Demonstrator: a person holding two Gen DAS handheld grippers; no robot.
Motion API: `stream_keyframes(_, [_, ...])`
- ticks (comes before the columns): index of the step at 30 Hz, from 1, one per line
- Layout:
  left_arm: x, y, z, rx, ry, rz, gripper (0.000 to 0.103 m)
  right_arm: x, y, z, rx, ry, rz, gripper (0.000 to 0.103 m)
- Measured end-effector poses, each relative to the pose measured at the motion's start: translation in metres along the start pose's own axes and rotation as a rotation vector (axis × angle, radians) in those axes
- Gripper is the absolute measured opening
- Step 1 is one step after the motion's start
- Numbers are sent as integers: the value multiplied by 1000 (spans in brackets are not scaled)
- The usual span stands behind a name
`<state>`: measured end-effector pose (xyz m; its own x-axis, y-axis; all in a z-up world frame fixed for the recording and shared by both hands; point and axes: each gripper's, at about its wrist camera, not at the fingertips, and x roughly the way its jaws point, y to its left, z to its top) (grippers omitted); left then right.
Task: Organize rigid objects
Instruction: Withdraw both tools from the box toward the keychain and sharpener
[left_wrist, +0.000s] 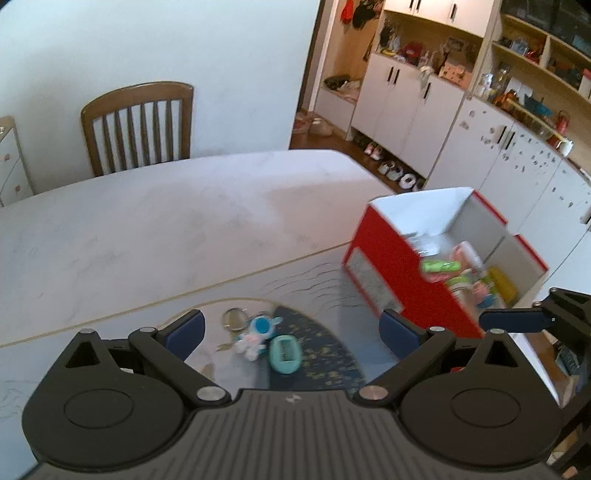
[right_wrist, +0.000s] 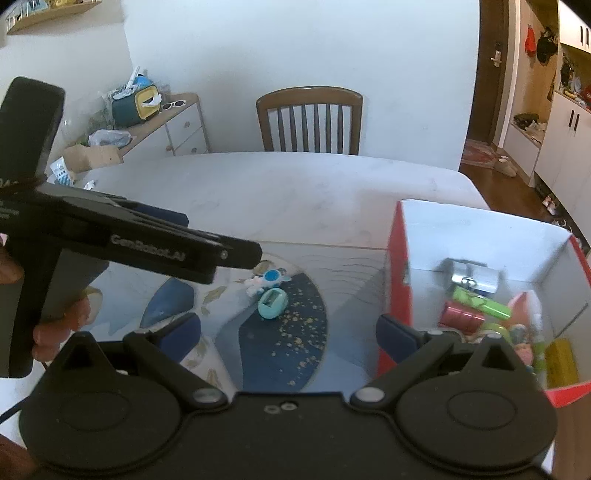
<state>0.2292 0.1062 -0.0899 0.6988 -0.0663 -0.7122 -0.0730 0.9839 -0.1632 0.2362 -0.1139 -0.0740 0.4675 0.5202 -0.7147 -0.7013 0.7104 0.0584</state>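
Note:
A small white-and-blue astronaut toy (left_wrist: 255, 334) (right_wrist: 266, 280) and a teal egg-shaped gadget (left_wrist: 284, 353) (right_wrist: 272, 302) lie on a blue patterned mat (left_wrist: 321, 354) (right_wrist: 284, 332). A round metal disc (left_wrist: 235, 318) lies just left of the toy. A red box (left_wrist: 406, 269) (right_wrist: 397, 258) with white inside holds several small items. My left gripper (left_wrist: 291, 330) is open and empty, above the toys. My right gripper (right_wrist: 288, 334) is open and empty, beside the box. The left gripper's side (right_wrist: 177, 251) shows in the right wrist view.
A white table (left_wrist: 166, 221) (right_wrist: 295, 192) carries the mat and box. A wooden chair (left_wrist: 138, 125) (right_wrist: 310, 120) stands behind it. White cabinets (left_wrist: 406, 110) and shelves fill the right side. A dresser with clutter (right_wrist: 155, 122) stands at the back left.

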Motion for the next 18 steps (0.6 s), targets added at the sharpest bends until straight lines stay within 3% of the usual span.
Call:
stream_keyframes(10, [39, 34, -14, -33, 38, 19, 101, 51, 18, -5, -43, 38, -25, 100])
stream_keyframes(18, [69, 38, -17, -17, 56, 35, 101, 85, 20, -3, -64, 48, -40, 95])
